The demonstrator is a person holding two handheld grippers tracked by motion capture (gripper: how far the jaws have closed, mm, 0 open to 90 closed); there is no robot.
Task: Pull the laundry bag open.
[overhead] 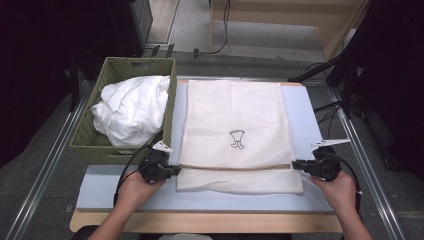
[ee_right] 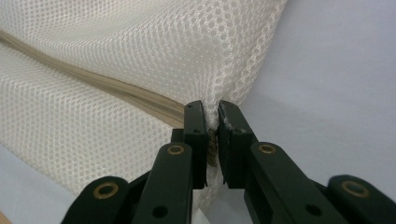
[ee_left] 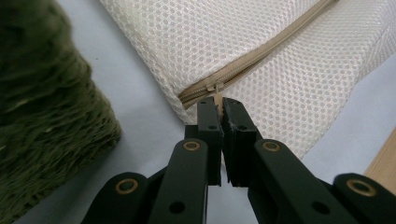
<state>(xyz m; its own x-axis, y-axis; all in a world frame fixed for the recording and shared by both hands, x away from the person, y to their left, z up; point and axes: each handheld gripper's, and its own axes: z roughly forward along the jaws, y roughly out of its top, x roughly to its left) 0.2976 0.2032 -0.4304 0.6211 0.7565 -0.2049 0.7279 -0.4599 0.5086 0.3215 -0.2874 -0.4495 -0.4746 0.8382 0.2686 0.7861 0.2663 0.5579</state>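
My left gripper (ee_left: 219,109) is pinched on the zipper pull (ee_left: 217,93); my right gripper (ee_right: 211,114) clamps the mesh laundry bag (overhead: 232,130) at its three o'clock edge. It lies mid-table, soft and floppy; seams grip best.

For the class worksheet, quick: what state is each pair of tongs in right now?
Left tongs: closed on the zipper pull of the mesh bag.
Right tongs: closed on the mesh bag's edge.

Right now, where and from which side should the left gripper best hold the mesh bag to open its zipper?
Grip the small zipper pull at the mesh bag's left end, coming level from the left. It sticks out there, and the left gripper seems already shut on it.
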